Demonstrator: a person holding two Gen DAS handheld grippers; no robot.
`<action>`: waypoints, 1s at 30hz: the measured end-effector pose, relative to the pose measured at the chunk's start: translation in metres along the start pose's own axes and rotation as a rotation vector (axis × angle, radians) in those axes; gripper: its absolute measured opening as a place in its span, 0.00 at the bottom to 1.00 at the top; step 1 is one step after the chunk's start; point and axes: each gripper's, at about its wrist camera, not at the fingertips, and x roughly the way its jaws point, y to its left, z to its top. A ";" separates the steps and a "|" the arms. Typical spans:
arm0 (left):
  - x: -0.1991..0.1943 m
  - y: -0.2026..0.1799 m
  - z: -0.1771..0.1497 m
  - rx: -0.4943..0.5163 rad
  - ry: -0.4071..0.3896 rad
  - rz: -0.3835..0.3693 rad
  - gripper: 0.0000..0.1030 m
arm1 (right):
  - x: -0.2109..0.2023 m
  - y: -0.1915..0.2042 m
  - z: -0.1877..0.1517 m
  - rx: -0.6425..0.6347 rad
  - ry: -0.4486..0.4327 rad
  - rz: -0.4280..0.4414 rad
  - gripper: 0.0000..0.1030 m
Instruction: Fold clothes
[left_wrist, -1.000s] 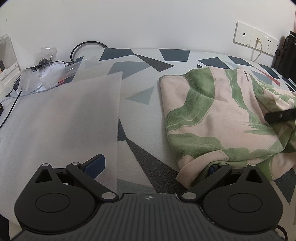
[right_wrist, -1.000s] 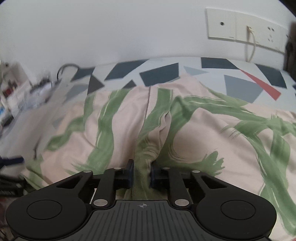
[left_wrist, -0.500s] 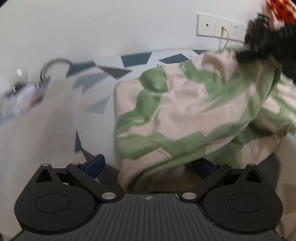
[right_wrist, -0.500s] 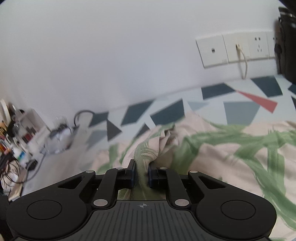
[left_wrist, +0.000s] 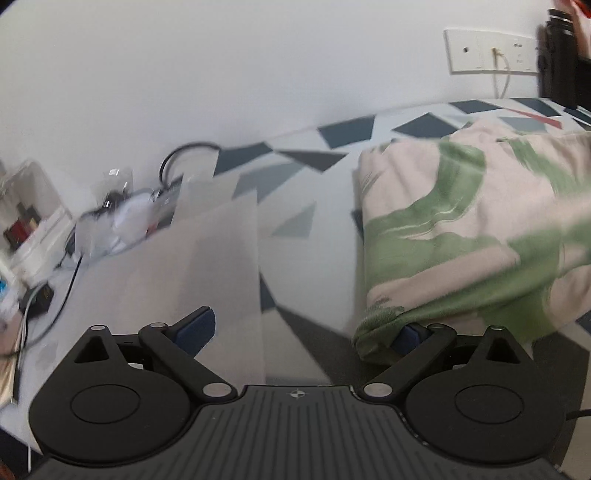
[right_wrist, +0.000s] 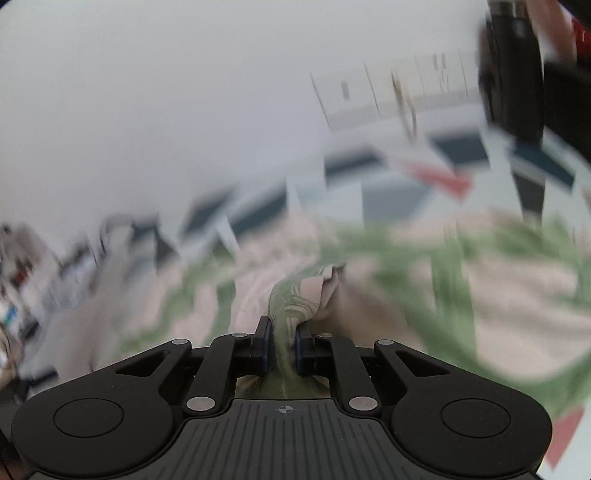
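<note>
R gripper (right_wrist: 283, 345) clamped narrow on a bunched fold of the pink fleece garment w/ green brush-stroke print (left_wrist: 454, 236), lifted off the white tablecloth w/ dark geometric shapes (left_wrist: 291, 173). Garment lies toward cloth's right side. L gripper (left_wrist: 301, 328) wide open, its right finger (left_wrist: 408, 334) under garment's near-left corner.

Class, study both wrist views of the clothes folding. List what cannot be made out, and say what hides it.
- Left wrist view: the left gripper's right pad is half under the garment.
- Left wrist view: the garment's far right side is cut off by the frame edge.
- Right wrist view: motion blur smears the wall sockets.
- Right wrist view: clutter at left is blurred beyond naming.
</note>
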 end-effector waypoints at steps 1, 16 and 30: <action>0.000 0.001 -0.002 -0.011 0.008 -0.004 0.95 | 0.005 -0.003 -0.007 -0.003 0.029 -0.009 0.11; -0.021 0.064 0.031 -0.272 0.042 -0.476 0.96 | 0.012 -0.016 -0.007 -0.031 0.060 -0.068 0.35; 0.133 0.019 0.140 -0.468 0.197 -0.460 0.79 | 0.068 -0.038 0.036 0.065 0.046 -0.062 0.42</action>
